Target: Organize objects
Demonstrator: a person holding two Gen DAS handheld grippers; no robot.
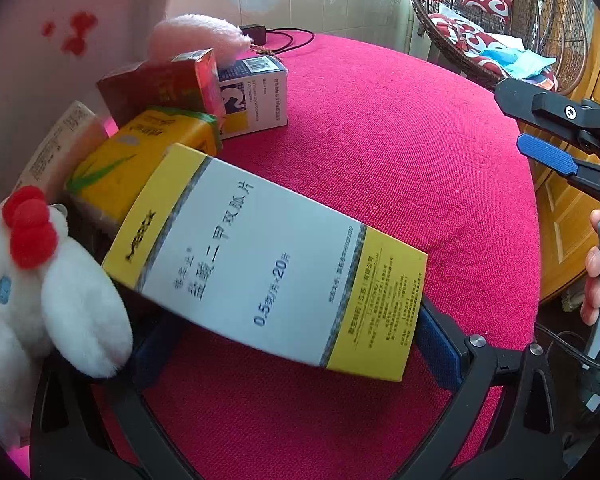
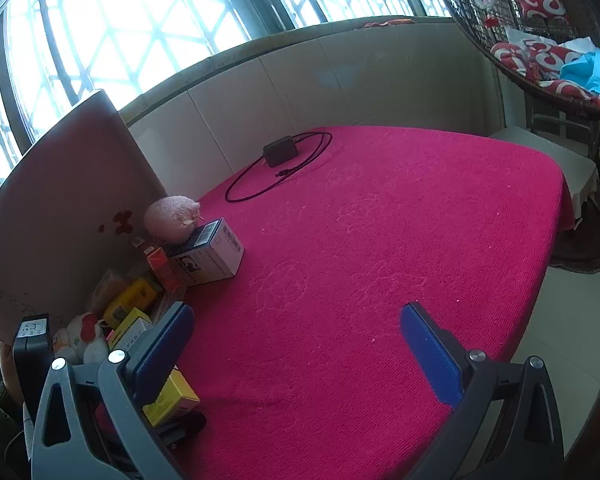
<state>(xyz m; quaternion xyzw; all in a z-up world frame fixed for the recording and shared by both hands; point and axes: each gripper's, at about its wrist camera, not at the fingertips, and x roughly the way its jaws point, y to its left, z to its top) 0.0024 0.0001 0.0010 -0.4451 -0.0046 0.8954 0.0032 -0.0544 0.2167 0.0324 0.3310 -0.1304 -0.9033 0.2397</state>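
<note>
White plush chicken [image 1: 40, 280] and yellow cartons are crowding the table's [image 1: 380, 160] left edge; the yellow-and-white medicine box [image 1: 260, 264] is lying between the left hand-held gripper's [image 1: 288, 344] wide-apart jaws, seemingly just placed. The right hand-held gripper [image 2: 296, 340] is hovering agape, empty; next likely calls for backing off.

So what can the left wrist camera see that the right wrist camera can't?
Only the left wrist view shows the printed face of the white and yellow medicine box lying between the open left tool, and the person's fingers on the other handle.

Only the right wrist view shows the big barred windows, the whole looped black charger cable, and the open right tool with nothing between its pads.

Both show the pink tablecloth, the pink plush, the blue and white box, the white plush with the red bow and the hanging wicker chair.
</note>
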